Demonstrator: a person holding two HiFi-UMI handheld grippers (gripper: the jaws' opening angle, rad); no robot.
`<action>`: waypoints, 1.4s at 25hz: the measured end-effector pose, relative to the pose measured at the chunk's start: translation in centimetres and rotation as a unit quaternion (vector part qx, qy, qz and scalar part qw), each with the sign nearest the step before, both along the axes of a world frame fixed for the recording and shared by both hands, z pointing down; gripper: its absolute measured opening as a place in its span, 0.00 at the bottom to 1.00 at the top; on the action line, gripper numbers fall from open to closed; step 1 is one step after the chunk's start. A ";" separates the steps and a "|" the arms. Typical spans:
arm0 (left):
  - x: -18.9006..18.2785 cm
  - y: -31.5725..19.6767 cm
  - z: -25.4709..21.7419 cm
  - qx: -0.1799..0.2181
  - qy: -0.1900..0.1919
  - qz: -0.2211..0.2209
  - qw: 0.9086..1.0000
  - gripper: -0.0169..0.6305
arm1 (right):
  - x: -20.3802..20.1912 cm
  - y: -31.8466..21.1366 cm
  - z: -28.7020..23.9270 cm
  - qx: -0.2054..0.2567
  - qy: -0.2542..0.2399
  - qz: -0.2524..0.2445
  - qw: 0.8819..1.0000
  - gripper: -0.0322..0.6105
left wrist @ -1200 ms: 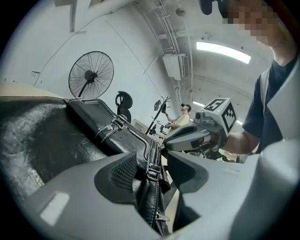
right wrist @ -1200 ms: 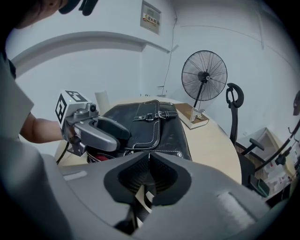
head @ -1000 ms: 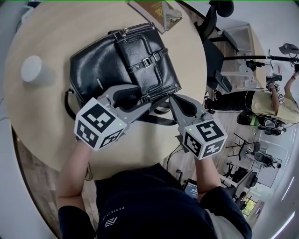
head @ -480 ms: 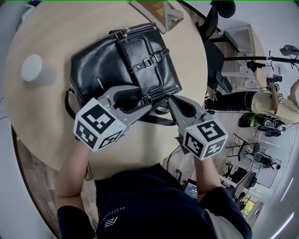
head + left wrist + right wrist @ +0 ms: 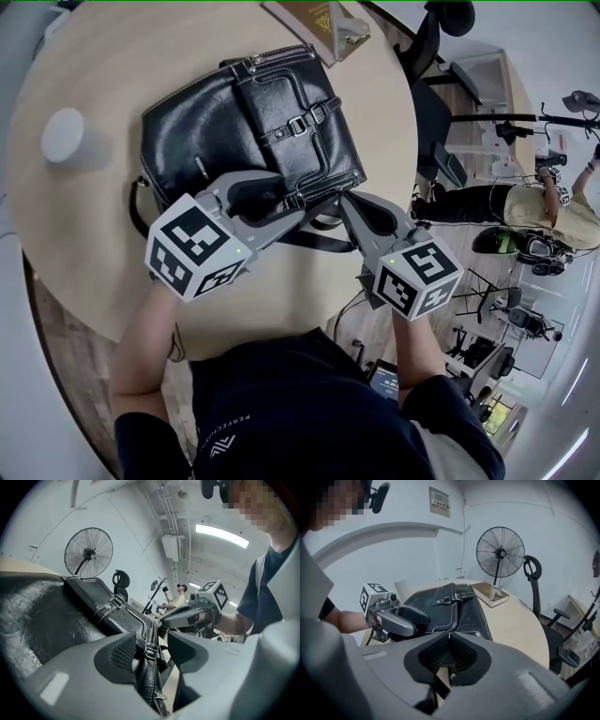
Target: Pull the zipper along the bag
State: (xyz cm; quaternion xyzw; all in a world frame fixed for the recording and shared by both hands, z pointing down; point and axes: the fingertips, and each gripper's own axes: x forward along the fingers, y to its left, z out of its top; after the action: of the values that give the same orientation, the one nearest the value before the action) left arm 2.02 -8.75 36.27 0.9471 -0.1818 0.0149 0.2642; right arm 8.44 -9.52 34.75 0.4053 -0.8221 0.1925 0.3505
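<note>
Zipper [image 5: 151,637] runs along the top edge of the black leather handbag [image 5: 244,122], which lies on its side on the round pale wood surface [image 5: 103,66], its top edge turned toward the person. The buckled flap [image 5: 295,117] faces up, and the shoulder strap [image 5: 314,241] trails over the near rim. The bag's inside cannot be seen.

The left tongs [image 5: 152,644] stand apart around that zippered edge: the leather lies against the left pad, and a gap shows beside the right one. The right tongs [image 5: 449,639] are clenched at the same end of the bag, with a thin metal sliver, apparently the zipper pull [image 5: 449,634], nipped at their tips. The two pairs of tongs almost meet nose to nose.

A white cylinder [image 5: 66,139] stands well apart on the surface, to the bag's left. A brown board with a clear stand [image 5: 314,23] lies at the far rim. Beyond the surface are a black office chair [image 5: 533,581], a floor fan [image 5: 500,552] and a person [image 5: 544,206] in the background.
</note>
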 end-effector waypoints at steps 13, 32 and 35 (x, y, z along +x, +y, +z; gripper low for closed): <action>2.1 2.1 -2.9 0.127 -0.088 0.062 0.986 0.32 | 0.4 0.2 -0.2 0.012 0.015 0.001 1.000 0.07; 7.5 2.0 -0.8 0.175 -0.227 0.161 0.944 0.35 | 1.8 0.3 0.5 0.007 -0.037 0.016 0.999 0.07; 7.7 2.2 -0.3 0.171 -0.242 0.171 0.940 0.35 | 1.9 0.3 0.7 0.006 -0.039 0.012 0.999 0.07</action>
State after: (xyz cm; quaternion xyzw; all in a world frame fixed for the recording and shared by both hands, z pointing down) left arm 9.68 -6.57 36.01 0.9627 -0.0752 0.2568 0.0397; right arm 10.34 -9.22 35.43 0.4091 -0.8314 0.2079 0.3133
